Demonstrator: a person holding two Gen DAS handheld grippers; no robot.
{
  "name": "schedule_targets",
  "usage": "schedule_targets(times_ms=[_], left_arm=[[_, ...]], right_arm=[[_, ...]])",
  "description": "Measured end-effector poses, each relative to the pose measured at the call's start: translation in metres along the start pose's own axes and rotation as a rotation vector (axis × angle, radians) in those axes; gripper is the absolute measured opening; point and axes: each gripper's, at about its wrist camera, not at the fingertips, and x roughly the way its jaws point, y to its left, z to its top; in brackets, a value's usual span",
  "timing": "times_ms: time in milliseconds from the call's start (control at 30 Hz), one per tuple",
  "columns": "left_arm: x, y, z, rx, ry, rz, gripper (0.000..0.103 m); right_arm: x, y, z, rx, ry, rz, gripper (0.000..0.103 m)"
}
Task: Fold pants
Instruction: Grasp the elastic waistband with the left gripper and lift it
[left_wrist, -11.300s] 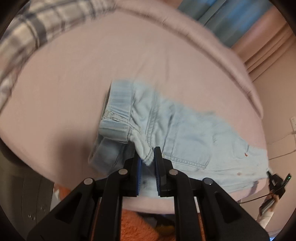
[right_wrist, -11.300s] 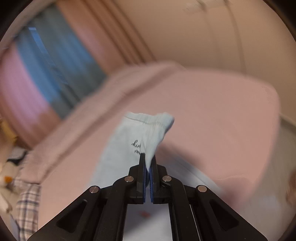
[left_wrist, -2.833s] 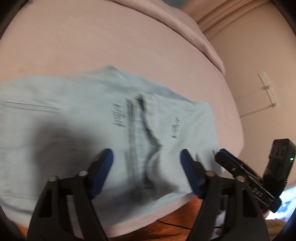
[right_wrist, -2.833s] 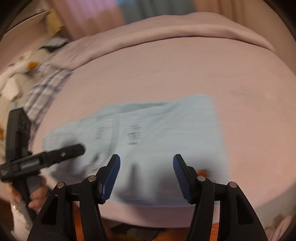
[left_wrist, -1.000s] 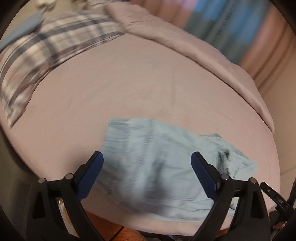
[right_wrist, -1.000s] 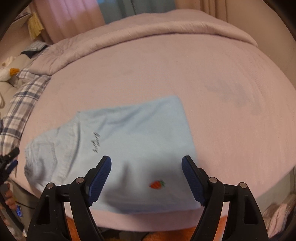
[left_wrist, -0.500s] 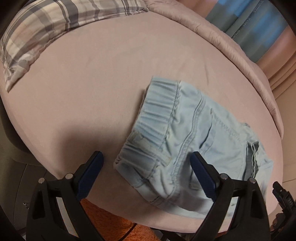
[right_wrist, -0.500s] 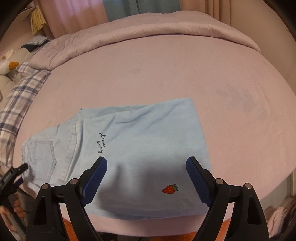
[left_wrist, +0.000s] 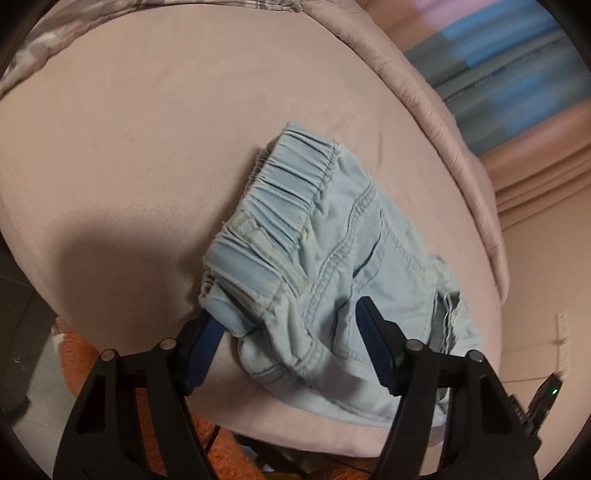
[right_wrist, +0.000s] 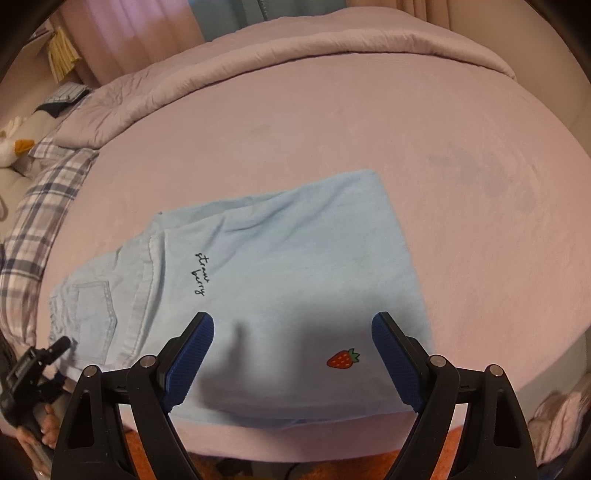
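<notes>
Left wrist view: pale denim pants (left_wrist: 332, 266) lying on the pink bed (left_wrist: 147, 129), gathered waistband (left_wrist: 284, 199) nearest, one bunched corner hanging close to the mattress edge. Left gripper (left_wrist: 288, 350) spread wide around that corner, one blue pad tucked under the loose fold, nothing pinched yet. Risk here: closing on the top layer alone, so the lower layers drag and the fold slides apart; or a pull toward the edge tipping the whole pile off the bed.

Right wrist view: same pants (right_wrist: 277, 277) folded flat, black lettering (right_wrist: 201, 273) on the left, strawberry patch (right_wrist: 342, 359) between the fingers. Right gripper (right_wrist: 291, 347) also spread wide, hovering over the near edge, apparently touching nothing. Likely trouble: uneven lifting by the two sides, skewing the edges; wrinkles near the far hem getting pressed into the next fold.
</notes>
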Motion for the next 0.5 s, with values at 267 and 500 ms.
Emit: schedule_targets(times_ms=[267,500], left_arm=[[-0.012,-0.018,-0.001,-0.016,-0.068,0.037,0.031],[-0.053,-0.084,0.005,0.116,-0.15,-0.111,0.029]], right_arm=[[0.0,-0.006,-0.005,0.039,-0.005,0.01,0.087],[-0.008,-0.023,-0.01,0.093,-0.024,-0.004,0.087]])
